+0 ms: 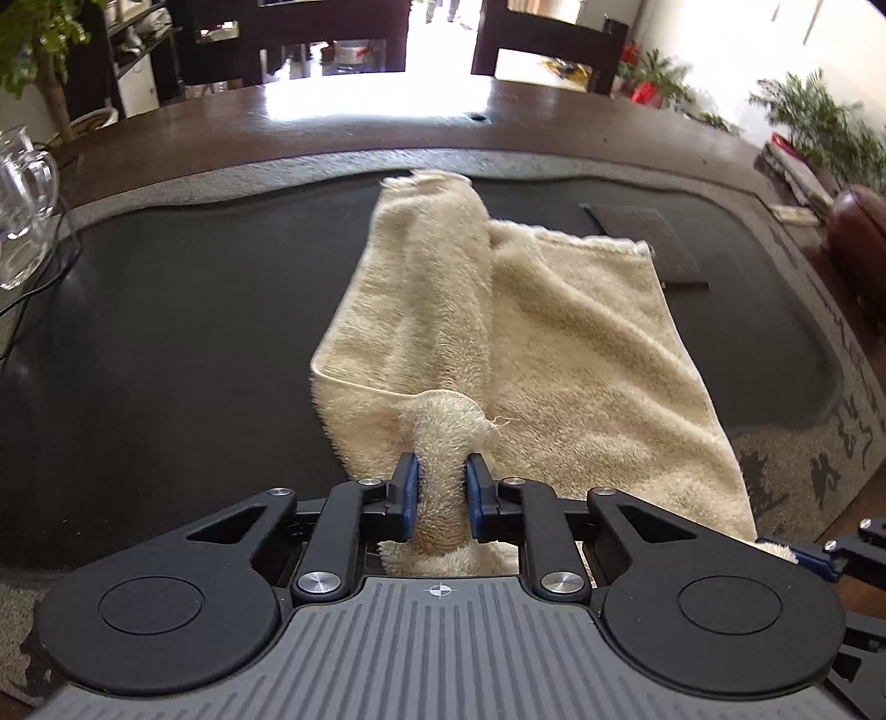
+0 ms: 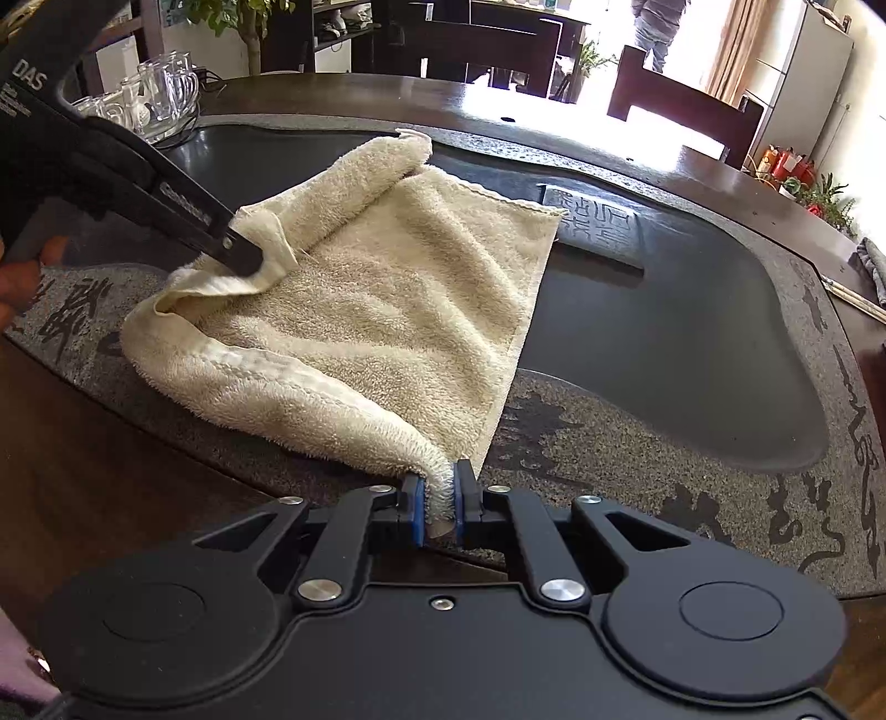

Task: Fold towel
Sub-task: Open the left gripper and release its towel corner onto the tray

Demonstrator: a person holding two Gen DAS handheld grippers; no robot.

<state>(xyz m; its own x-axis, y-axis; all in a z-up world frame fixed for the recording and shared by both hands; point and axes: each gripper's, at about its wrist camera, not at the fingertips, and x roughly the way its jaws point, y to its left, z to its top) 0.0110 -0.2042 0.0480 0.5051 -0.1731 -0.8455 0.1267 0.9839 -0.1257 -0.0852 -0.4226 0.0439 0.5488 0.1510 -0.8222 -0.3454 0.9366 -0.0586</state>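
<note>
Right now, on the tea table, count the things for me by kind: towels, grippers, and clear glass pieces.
Towels: 1, cream towel
Grippers: 2, left gripper and right gripper, each pinching the towel
Clear glass pieces: several clustered at the far corner, exact count unclear
Total: 3 plus the glassware

Dark chairs (image 1: 545, 41) backlit, potted plants (image 1: 819, 119) along wall

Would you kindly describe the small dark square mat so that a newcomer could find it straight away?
Start from the big dark stone tray set in the wooden table. The cream towel lies in its middle; by the towel's far right corner is the mat. It alone is flat, square and dark grey.
</note>
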